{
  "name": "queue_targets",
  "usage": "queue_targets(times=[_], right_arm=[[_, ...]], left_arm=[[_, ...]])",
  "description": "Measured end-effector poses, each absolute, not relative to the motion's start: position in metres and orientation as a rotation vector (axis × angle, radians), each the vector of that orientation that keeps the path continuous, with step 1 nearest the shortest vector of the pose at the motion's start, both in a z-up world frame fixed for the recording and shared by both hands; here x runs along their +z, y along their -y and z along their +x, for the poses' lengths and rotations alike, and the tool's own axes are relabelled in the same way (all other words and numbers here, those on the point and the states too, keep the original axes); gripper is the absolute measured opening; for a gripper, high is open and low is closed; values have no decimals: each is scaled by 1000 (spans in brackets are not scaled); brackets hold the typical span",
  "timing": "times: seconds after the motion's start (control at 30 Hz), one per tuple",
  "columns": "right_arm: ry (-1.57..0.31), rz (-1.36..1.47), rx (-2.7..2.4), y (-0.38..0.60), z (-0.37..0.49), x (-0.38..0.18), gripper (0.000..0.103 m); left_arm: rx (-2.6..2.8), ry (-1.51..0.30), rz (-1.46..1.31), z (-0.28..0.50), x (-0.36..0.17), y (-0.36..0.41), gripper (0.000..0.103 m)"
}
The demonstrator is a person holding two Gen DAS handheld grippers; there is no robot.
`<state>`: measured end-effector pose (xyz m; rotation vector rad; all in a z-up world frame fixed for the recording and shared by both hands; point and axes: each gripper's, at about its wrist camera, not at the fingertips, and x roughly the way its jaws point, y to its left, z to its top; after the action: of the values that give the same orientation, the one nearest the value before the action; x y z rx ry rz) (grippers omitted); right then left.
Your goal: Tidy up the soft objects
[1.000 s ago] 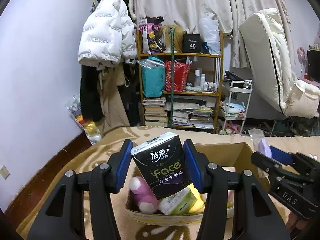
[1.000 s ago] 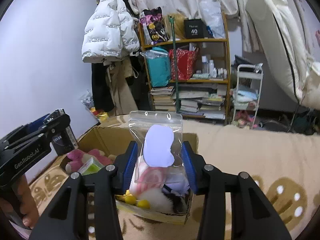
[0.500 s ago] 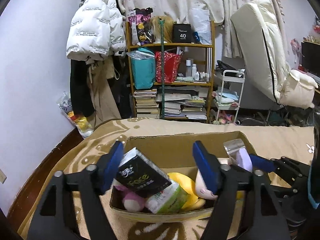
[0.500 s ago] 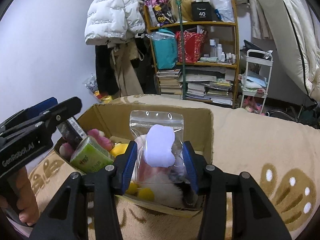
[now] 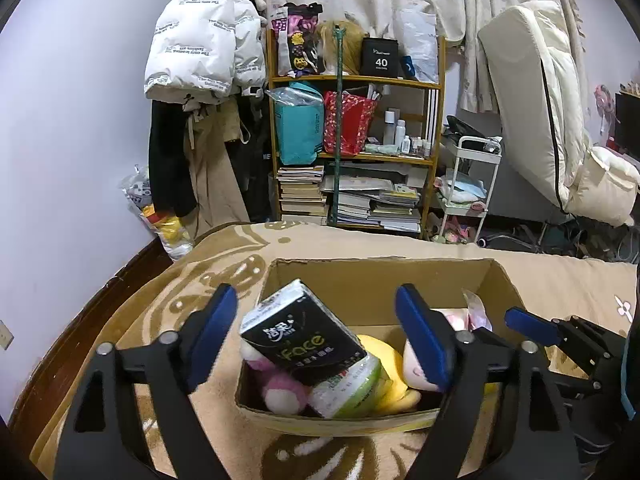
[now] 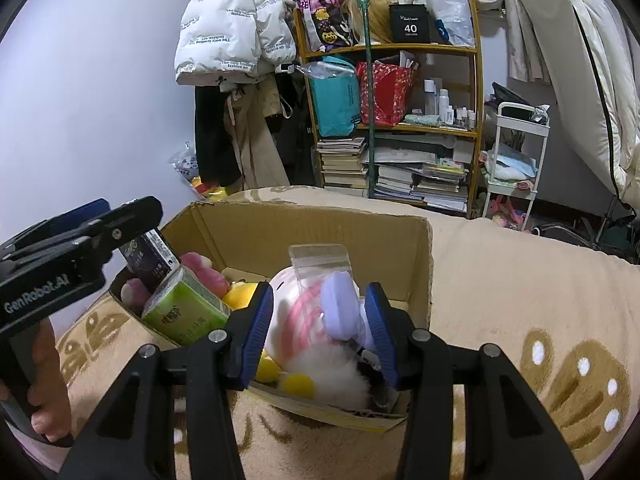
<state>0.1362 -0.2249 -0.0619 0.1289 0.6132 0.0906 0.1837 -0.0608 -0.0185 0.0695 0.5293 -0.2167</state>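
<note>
Left gripper (image 5: 320, 344): jaws spread wide, nothing between the blue pads (image 5: 214, 332); it hovers over the near left end of the cardboard box (image 5: 376, 280). Right gripper (image 6: 320, 332): jaws narrow, and the clear zip bag (image 6: 320, 268) with a pale lilac soft piece (image 6: 340, 308) inside sits between the pads; the bag is motion-blurred, so I cannot tell whether the pads press it or stand just off it.

Task items, all inside the box:
- 1 black tissue pack (image 5: 302, 332), glossy, "FACE" printed in green, lying tilted on top of the pile.
- 1 green tissue pack (image 6: 186, 312), partly under the black one.
- 1 pink plush (image 5: 280, 386) at the near left corner.
- 1 yellow plush (image 5: 390, 368) in the middle.
- 1 white plush with pink stripes (image 6: 296, 320) at the right end, beneath the zip bag.

The box is open-topped, brown, near wall bowed, and rests on a tan blanket (image 6: 520, 292) with a brown and white pattern.

Surroundings: 1 wooden shelf unit (image 5: 356, 152) holding stacked books, 1 teal bag (image 5: 300, 128) and 1 red bag (image 5: 348, 122); 1 white puffer jacket (image 5: 200, 40) hanging on the wall to its left; 1 small white trolley (image 5: 476, 184) to its right; 1 cream mattress (image 5: 532, 100) leaning upright. In the right wrist view the left gripper body crosses the box's left edge and hides part of the black pack.
</note>
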Motion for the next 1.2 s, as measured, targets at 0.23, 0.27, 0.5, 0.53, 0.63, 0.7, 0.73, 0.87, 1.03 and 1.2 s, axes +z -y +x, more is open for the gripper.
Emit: queue_targets(times=[0.23, 0.27, 0.5, 0.53, 0.63, 0.7, 0.73, 0.87, 1.03, 1.2], right_arm=[[-605, 131, 96, 224, 134, -60, 59], [-601, 128, 98, 224, 134, -58, 59], [-565, 109, 83, 222, 122, -46, 71], [-558, 110, 82, 222, 120, -44, 74], [-533, 106, 75, 222, 110, -37, 82], [-519, 102, 70, 222, 103, -32, 86], [-512, 103, 68, 222, 100, -30, 88], [-482, 102, 56, 220, 85, -21, 95], [-436, 98, 39, 217, 62, -8, 103], [-408, 82, 32, 213, 44, 5, 103]], left_arm=[[-192, -513, 64, 178, -12, 49, 93], [-186, -506, 63, 176, -10, 47, 94], [-157, -498, 75, 161, -3, 34, 96], [-153, -498, 77, 158, -2, 32, 96], [-139, -491, 80, 148, 1, 27, 98], [-131, -484, 80, 139, 4, 22, 99], [-128, -483, 82, 136, 5, 21, 99], [-122, -481, 99, 119, 9, 17, 99], [-119, -466, 125, 98, 14, 16, 99], [-101, -441, 141, 78, 22, 13, 99]])
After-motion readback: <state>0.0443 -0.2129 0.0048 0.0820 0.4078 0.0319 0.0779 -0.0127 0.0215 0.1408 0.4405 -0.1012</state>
